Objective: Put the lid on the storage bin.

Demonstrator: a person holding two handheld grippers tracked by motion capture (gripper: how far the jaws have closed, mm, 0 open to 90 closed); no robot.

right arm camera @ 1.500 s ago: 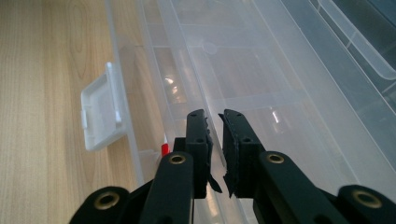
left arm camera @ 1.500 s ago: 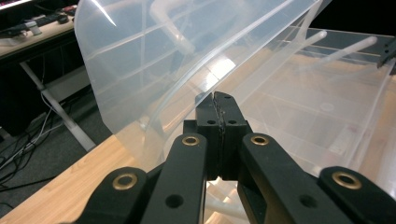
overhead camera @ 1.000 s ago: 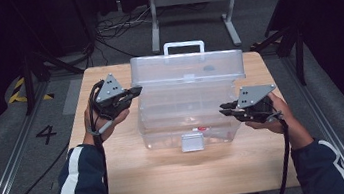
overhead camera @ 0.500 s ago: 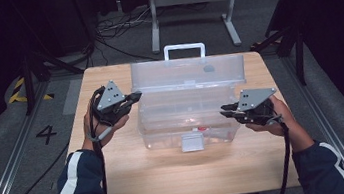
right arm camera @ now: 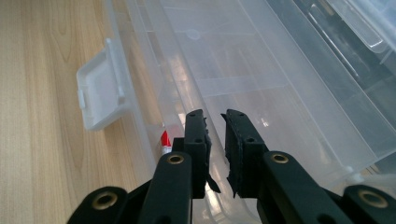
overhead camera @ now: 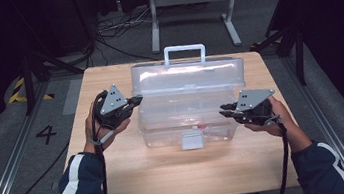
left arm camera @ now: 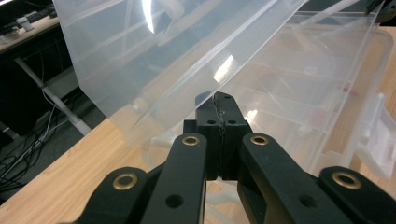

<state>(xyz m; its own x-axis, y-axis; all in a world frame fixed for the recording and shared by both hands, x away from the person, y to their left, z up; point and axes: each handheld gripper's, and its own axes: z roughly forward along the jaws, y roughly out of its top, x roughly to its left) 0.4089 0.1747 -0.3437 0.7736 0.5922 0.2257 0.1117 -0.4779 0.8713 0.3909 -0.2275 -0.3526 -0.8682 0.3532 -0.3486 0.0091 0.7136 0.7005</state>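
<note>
A clear plastic toolbox [overhead camera: 188, 120] stands on the wooden table [overhead camera: 170, 178] with its lid [overhead camera: 187, 75] tilted up and a white handle [overhead camera: 184, 50] behind. My left gripper [overhead camera: 136, 100] is at the lid's left end. In the left gripper view its jaws are shut together [left arm camera: 219, 99] with nothing between them, right under the sloping lid [left arm camera: 154, 51]. My right gripper [overhead camera: 223, 112] rests at the box's right end. Its jaws [right arm camera: 215, 115] stand a narrow gap apart above the tray, with nothing plainly between them. A small red thing [right arm camera: 164, 139] lies inside.
The box's front latch [right arm camera: 100, 93] hangs open toward the table's near edge. A metal stand [overhead camera: 188, 4] and cables [overhead camera: 111, 32] are on the floor beyond the table. Bare wood lies in front of the box [overhead camera: 190, 170].
My left gripper has come down a little and drawn slightly left, and the lid has sunk with it. The right gripper has stayed by the box's right end.
</note>
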